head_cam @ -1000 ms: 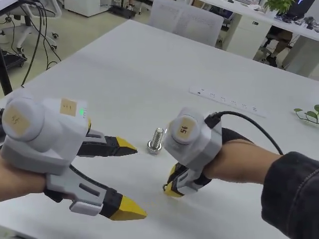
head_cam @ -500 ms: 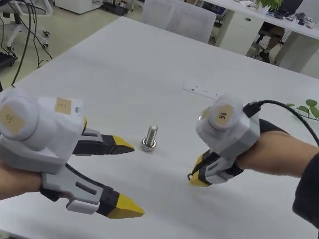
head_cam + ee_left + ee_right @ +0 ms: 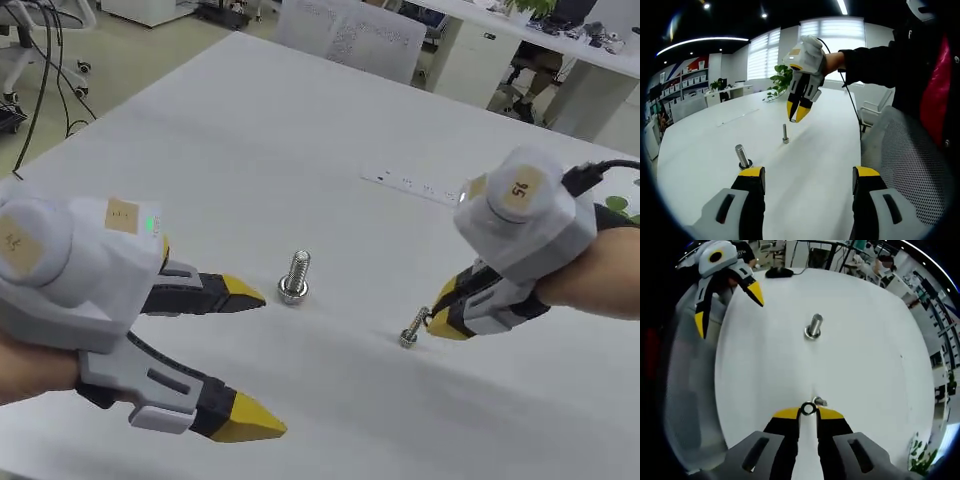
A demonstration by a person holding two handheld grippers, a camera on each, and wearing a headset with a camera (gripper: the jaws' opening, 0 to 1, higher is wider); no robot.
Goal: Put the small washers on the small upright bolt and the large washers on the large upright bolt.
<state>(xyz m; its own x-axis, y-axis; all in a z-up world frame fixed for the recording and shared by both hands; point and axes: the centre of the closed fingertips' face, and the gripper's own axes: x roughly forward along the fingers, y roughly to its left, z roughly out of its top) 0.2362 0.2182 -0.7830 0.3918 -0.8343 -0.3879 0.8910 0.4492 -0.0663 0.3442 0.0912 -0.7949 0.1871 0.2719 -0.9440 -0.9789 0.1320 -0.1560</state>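
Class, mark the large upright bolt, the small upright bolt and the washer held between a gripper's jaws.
Large upright bolt (image 3: 296, 268), head view, threaded shank.
Small upright bolt (image 3: 413, 326), head view, shank.
Washer (image 3: 808, 403), right gripper view, upper rim.

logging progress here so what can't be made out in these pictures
- Head view: what the right hand-held gripper grips is hidden by its own jaws; the right gripper view shows a washer.
- Right gripper view: the base of the small bolt is hidden behind the jaw tips.
- Every view: whether the wide foot of the large bolt is its head or stacked washers is too small to tell.
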